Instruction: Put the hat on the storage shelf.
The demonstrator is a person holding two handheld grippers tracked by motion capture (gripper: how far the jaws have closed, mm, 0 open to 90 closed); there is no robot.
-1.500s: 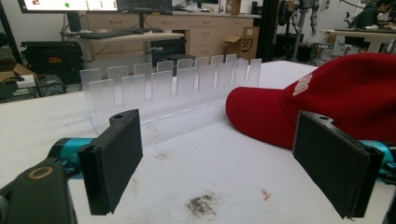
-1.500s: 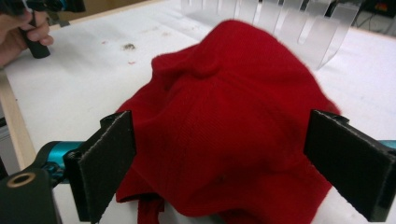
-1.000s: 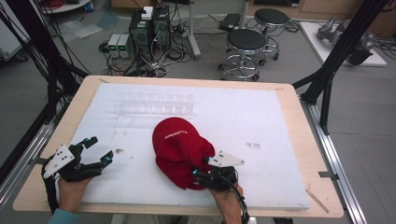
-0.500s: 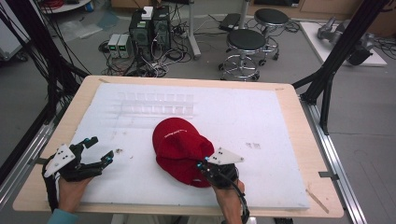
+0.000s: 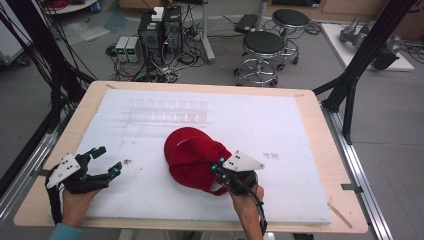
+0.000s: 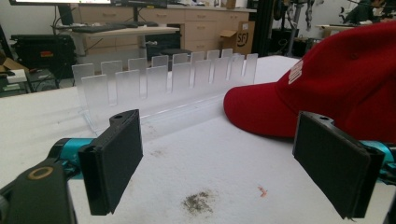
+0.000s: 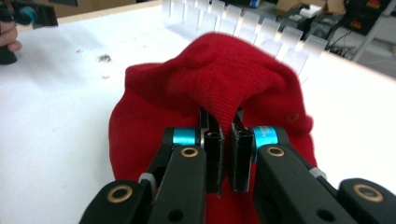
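Red cap (image 7: 219, 93) | fabric pinched in right hand-held gripper (image 7: 226, 140) | on table (image 5: 300, 125)

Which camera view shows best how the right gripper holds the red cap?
The right gripper view: the right gripper has its jaws shut on a pinched fold of the red cap. The high view shows the whole cap, but the grip is small there. The left gripper view shows the cap's brim and side.

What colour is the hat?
Red, the cap shows best in the right gripper view.
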